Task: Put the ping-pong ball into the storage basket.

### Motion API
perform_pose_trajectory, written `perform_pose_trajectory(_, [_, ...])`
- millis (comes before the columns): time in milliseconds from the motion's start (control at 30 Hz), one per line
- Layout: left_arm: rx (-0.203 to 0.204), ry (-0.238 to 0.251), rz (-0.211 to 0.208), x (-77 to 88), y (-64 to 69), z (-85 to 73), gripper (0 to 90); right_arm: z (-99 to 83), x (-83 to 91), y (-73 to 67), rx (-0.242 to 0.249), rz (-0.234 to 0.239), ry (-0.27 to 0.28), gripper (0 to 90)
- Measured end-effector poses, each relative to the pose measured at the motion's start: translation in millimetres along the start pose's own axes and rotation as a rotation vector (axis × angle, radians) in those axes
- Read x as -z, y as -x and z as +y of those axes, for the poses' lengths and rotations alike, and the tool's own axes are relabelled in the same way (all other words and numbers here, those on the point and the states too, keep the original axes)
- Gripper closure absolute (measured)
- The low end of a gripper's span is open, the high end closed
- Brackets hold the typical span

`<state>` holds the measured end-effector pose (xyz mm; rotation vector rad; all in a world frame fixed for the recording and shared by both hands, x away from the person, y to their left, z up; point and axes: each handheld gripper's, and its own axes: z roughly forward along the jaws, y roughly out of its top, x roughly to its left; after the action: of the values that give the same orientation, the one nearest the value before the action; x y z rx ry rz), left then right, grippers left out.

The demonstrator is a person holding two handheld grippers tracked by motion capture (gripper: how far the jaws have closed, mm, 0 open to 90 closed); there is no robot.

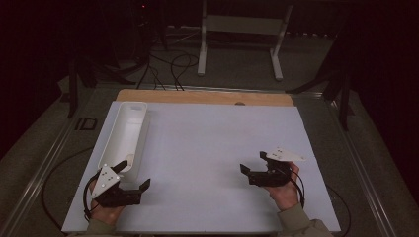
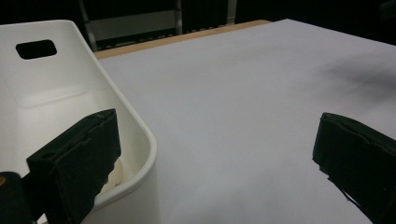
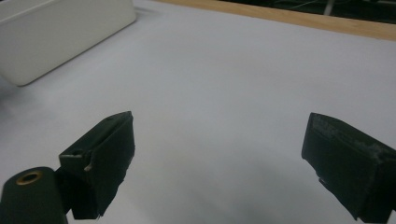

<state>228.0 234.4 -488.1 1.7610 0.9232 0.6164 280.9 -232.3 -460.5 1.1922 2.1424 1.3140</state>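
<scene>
Long white plastic bin [image 1: 124, 132] at left (no readable lettering), left gripper [image 1: 132, 175] spread over its near rim, right gripper [image 1: 251, 163] spread at lower right, white tabletop [image 1: 212, 148].

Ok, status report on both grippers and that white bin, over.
Left gripper open, one finger over the white bin near end. Right gripper open, holding nothing. Bin looks empty. White table between them bare.

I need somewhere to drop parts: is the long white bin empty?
Apparently empty: the white bin shows bare white floor in the high view; its near end is partly hidden.
</scene>
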Motion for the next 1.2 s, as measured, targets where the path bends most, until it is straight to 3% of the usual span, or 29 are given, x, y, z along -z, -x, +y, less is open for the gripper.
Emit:
perform_pose_trajectory(333, [0.007,-0.001,0.001,0.0,-0.3,0.5,1.3,-31.7,23.3,14.5,-0.043,-0.028,0.094,9.1])
perform_pose_trajectory(500, [0.006,-0.004,0.003,0.0,-0.2,0.7,1.3,-40.0,28.7,17.6,-0.038,-0.048,0.122,9.1])
perform_pose_trajectory(733, [0.010,-0.003,0.008,0.2,-0.3,1.0,1.3,-49.7,43.0,20.4,-0.023,-0.101,0.216,8.9])
perform_pose_trajectory(900, [0.019,-0.004,0.020,1.7,-1.4,1.2,0.1,-51.5,46.8,19.6,-0.007,-0.140,0.246,8.9])
perform_pose_trajectory(1200, [0.047,0.011,0.043,7.9,-7.0,2.1,0.0,-53.2,44.0,16.7,0.018,-0.159,0.234,8.9])
